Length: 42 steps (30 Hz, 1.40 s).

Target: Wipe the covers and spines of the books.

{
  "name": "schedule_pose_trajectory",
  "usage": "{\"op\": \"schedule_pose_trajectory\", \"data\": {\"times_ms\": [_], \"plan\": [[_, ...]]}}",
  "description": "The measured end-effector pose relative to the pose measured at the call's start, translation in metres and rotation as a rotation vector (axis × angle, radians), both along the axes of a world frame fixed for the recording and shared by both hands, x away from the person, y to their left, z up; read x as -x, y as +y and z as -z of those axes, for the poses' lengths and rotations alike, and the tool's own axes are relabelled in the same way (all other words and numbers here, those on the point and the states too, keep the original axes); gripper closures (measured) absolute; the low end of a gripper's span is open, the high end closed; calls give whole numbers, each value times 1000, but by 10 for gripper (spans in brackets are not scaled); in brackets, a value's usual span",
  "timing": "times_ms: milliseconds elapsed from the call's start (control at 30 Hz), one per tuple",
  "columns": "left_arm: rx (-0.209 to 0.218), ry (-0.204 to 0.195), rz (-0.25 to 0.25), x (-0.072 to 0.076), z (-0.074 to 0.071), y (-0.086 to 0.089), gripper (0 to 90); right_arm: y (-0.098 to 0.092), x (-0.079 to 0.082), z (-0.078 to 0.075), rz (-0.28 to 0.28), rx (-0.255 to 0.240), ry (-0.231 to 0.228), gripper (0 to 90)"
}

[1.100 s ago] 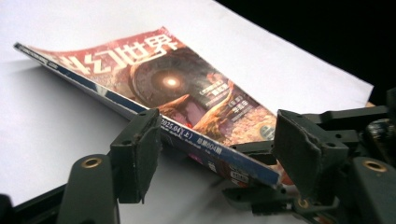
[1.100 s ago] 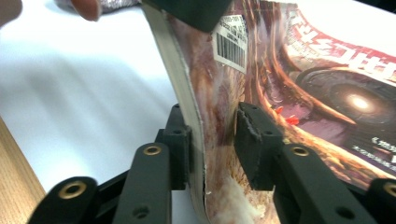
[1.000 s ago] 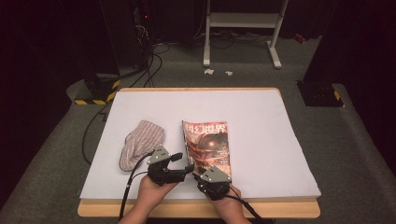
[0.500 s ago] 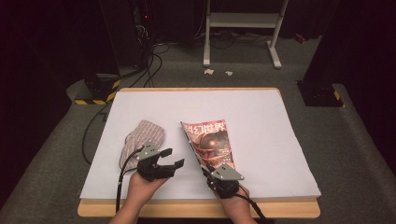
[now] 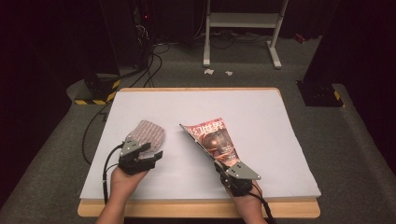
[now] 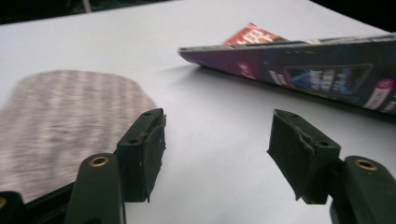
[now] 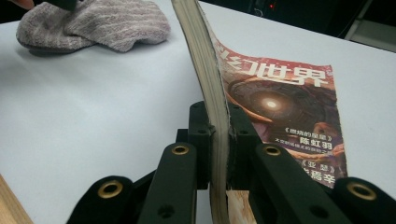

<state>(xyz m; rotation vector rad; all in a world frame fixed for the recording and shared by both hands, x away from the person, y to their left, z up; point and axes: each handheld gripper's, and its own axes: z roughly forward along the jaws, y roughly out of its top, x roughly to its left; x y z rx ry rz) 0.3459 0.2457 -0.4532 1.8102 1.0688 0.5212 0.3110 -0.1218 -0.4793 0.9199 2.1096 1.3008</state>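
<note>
Two implements are at work over one white table (image 5: 289, 140), with the largest item, the magazine (image 5: 212, 140), lying near the table's middle and tilted up along its left edge. The right gripper (image 5: 223, 169) is clamped on the magazine's near corner; in the right gripper view the page block (image 7: 212, 107) stands nearly upright between the pads, which press it from both sides. The jaws have just been closing onto that edge.

Procedure, as judged from this position: keep the clamp firm and square to the page block, so that no loose leaves slip out. Lift along the edge, not across it, or the cover (image 7: 280, 107) may crease where it bends. Keep the far part of the magazine resting on the table until the raised edge is under control.

The striped sock (image 5: 145, 133) lies flat, just left of the magazine and apart from it. The left gripper (image 5: 156, 155) sits just beside the sock's near end with its jaws moderately apart and nothing between them; they have just been narrowing. Keep it clear of the raised edge.

Limits of view: the magazine's underside is hidden, and its near corner is covered by the right gripper in the high view. The sock is blurred in the left gripper view, its left part cut off.
</note>
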Motion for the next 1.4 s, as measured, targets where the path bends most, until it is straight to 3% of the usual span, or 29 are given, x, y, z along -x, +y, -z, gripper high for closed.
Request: {"op": "schedule_pose_trajectory", "data": {"times_ms": [133,267,333,467,567,700,767,833,1000,1167,1300,1400], "plan": [[-17,-25,-52,-1,-3,20,362,-5,-2,-2,4,-15,20,826],[-49,-34,-136,-4,2,45,333,-10,-3,-3,-2,-36,32,831],[-63,-15,-162,-8,8,55,313,-13,-4,-4,-2,-55,40,840],[-19,44,-176,-16,22,70,289,-16,-6,-5,-8,-92,67,844],[-3,112,-163,-25,32,70,284,-16,-6,-6,-10,-104,73,845],[-9,169,-153,-35,42,65,283,-19,-7,-8,-19,-158,90,845],[-33,184,-151,-38,46,62,292,-18,-6,-7,-21,-140,83,844],[-86,199,-151,-39,50,59,308,-17,-6,-5,-24,-133,84,844],[-165,168,-164,-37,53,51,362,-20,-7,-3,-23,-144,87,842],[-202,139,-172,-35,54,47,475,-18,-7,-3,-25,-138,87,840],[-174,132,-167,-32,53,46,614,-19,-7,-2,-30,-137,86,839],[-98,128,-129,-30,52,48,667,-19,-8,-1,-38,-137,86,834]]}}
